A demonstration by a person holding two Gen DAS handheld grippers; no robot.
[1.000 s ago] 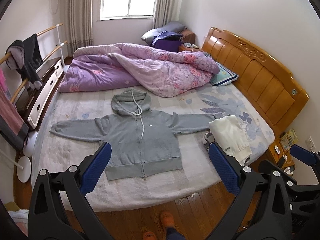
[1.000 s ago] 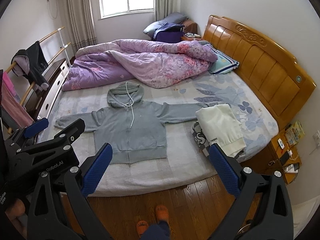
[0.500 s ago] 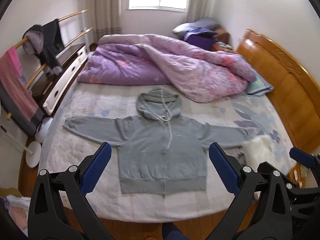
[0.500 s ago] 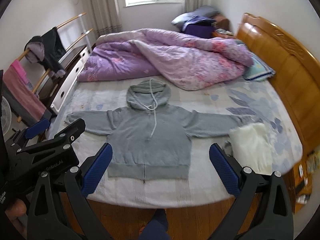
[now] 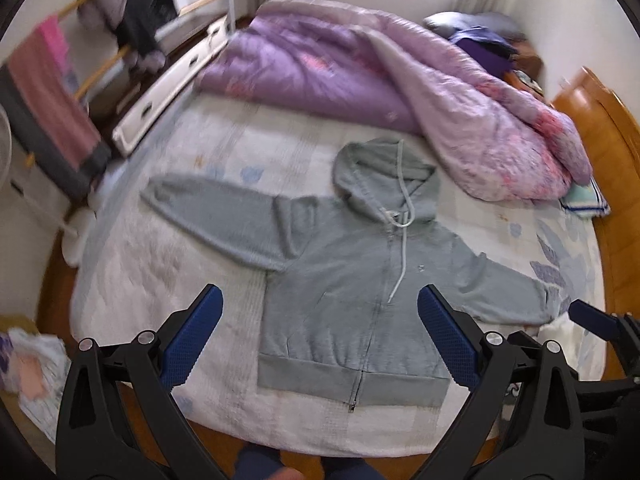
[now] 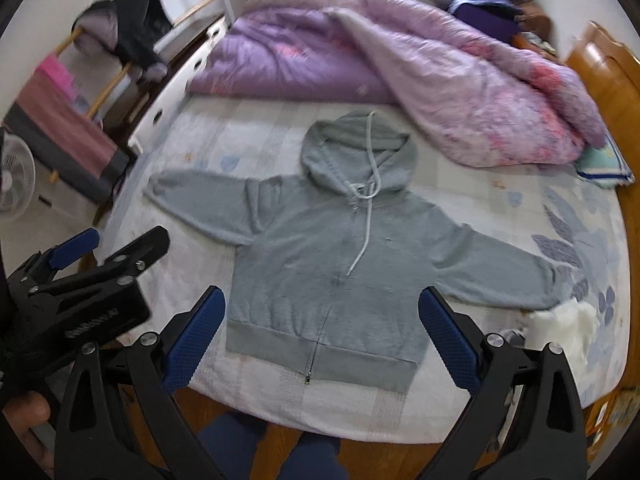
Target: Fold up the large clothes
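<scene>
A grey zip hoodie [image 5: 348,280] lies flat and face up on the bed, sleeves spread to both sides, hood toward the quilt, hem toward me. It also shows in the right wrist view [image 6: 336,256]. My left gripper [image 5: 320,336] is open and empty, held above the hem near the bed's front edge. My right gripper [image 6: 322,338] is open and empty, also above the hem. The left gripper's body [image 6: 76,288] shows at the left of the right wrist view.
A purple quilt [image 5: 380,80] is bunched at the far side of the bed [image 5: 192,240]. A folded white garment [image 6: 568,328] lies by the hoodie's right cuff. A wooden headboard [image 6: 608,92] is at the right. A clothes rack [image 5: 52,92] and white cabinet stand left.
Both grippers have moved forward and tilted down over the bed, so the hoodie looks larger and nearer. The hoodie has not moved. Both grippers stay open.
</scene>
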